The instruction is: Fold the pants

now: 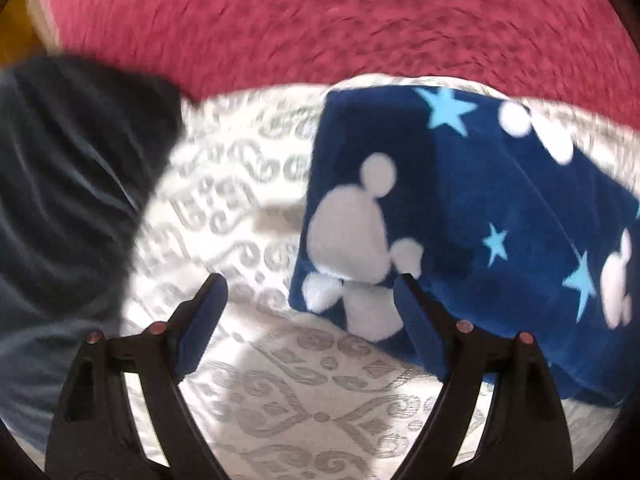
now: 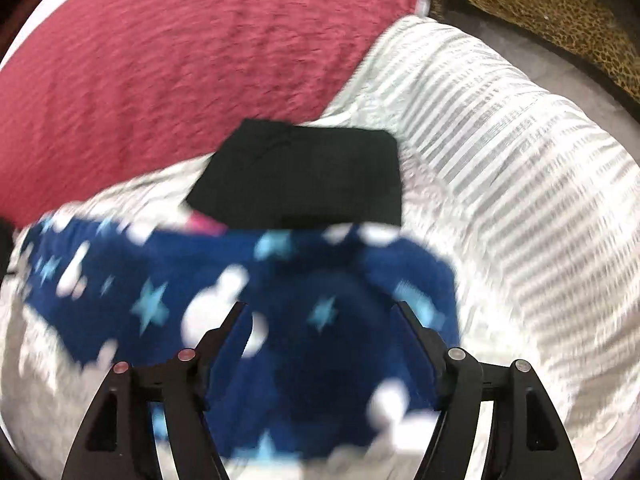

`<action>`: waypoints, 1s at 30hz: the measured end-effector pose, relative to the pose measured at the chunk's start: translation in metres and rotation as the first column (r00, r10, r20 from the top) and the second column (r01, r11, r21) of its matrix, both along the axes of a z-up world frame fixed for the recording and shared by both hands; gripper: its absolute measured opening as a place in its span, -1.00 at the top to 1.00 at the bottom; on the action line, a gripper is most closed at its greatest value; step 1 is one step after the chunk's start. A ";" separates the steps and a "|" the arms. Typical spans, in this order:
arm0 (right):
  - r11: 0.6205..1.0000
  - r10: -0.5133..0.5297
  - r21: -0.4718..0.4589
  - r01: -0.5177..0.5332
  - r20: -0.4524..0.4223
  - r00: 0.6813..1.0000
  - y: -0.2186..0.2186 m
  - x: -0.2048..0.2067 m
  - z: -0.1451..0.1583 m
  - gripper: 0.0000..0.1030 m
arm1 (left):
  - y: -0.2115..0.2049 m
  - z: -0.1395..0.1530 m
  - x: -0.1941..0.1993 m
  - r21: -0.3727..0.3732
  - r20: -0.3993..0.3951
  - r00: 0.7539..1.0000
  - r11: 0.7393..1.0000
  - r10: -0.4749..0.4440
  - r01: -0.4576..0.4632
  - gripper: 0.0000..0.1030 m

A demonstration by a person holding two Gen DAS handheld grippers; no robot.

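Note:
The blue fleece pants (image 1: 460, 216) with white mouse shapes and light blue stars lie folded on a white patterned bed cover (image 1: 248, 208). My left gripper (image 1: 310, 288) is open and empty, its right finger at the pants' near left corner. In the right wrist view the pants (image 2: 304, 304) lie under and ahead of my right gripper (image 2: 320, 312), which is open and empty above them. The view is blurred.
A red blanket (image 1: 320, 20) covers the far side of the bed. A dark grey garment (image 1: 60, 168) lies at the left. A folded black garment (image 2: 308, 176) lies beyond the pants. A white striped pillow (image 2: 500, 160) lies to the right.

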State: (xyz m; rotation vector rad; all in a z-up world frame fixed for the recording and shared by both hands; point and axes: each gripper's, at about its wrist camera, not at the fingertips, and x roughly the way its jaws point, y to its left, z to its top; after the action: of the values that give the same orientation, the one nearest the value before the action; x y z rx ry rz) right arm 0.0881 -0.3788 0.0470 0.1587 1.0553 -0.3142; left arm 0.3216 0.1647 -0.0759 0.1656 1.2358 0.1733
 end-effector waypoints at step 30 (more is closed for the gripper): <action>0.929 0.370 -0.006 -0.370 0.039 0.928 0.172 -0.002 -0.020 0.91 | 0.033 0.024 0.045 -0.125 0.208 0.970 0.980 -0.125 0.153 0.67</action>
State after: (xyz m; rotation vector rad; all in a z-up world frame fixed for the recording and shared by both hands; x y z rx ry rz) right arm 0.0864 -0.2068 0.0270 -0.0352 1.0223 0.0319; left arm 0.3666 0.1978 -0.0518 0.1091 1.0287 -0.0194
